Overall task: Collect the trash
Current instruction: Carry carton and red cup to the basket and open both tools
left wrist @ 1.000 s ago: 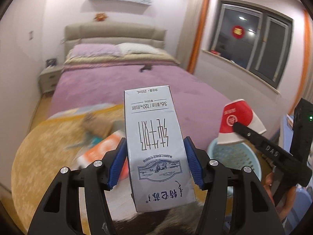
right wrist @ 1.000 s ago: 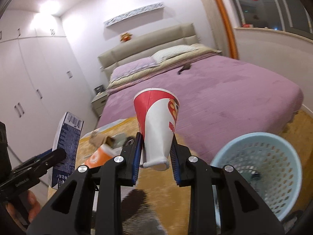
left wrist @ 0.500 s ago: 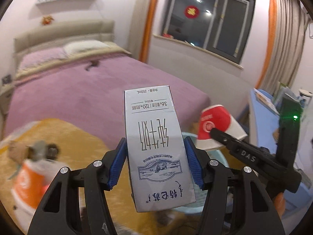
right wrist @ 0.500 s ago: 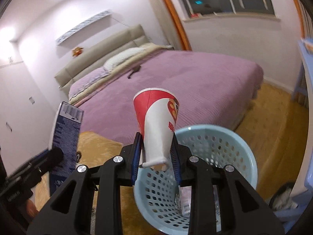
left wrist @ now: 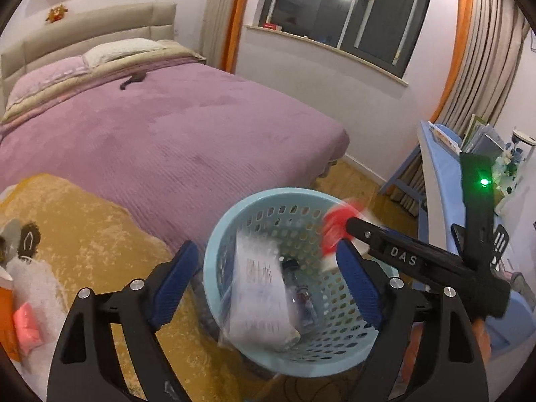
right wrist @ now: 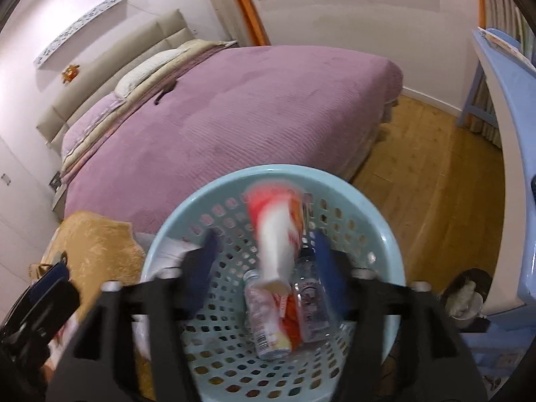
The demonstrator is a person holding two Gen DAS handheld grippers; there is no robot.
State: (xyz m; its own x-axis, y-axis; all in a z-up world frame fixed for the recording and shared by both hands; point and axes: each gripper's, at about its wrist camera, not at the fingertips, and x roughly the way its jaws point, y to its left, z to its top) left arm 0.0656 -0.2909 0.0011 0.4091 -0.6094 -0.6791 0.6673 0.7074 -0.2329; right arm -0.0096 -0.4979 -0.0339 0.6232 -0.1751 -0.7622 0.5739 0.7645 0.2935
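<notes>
1. Left wrist view: the left gripper [left wrist: 264,284] hangs over the pale blue basket [left wrist: 214,244], and its jaws have just been opening. They now stand spread, with nothing pressed between the blue pads. The milk carton [left wrist: 261,298] they pinched a second ago is loose and blurred, dropping inside the basket beside a small bottle [left wrist: 301,288].

2. Same view, to the right: the right gripper [left wrist: 338,234] reaches over the basket's far rim, with the red-and-white paper cup [left wrist: 335,231] smeared by motion at its tip.

3. Right wrist view: the right gripper [right wrist: 264,261] also points down into the basket [right wrist: 378,221]. Its jaws have just been opening and are now parted. The paper cup [right wrist: 278,231] lies between them but free, falling toward the bottles [right wrist: 311,294] at the bottom.

4. Judgement: both pieces count as binned. More litter [left wrist: 26,321] lies on the yellow rug [left wrist: 100,234] to the left, so collecting probably goes on there.
</notes>
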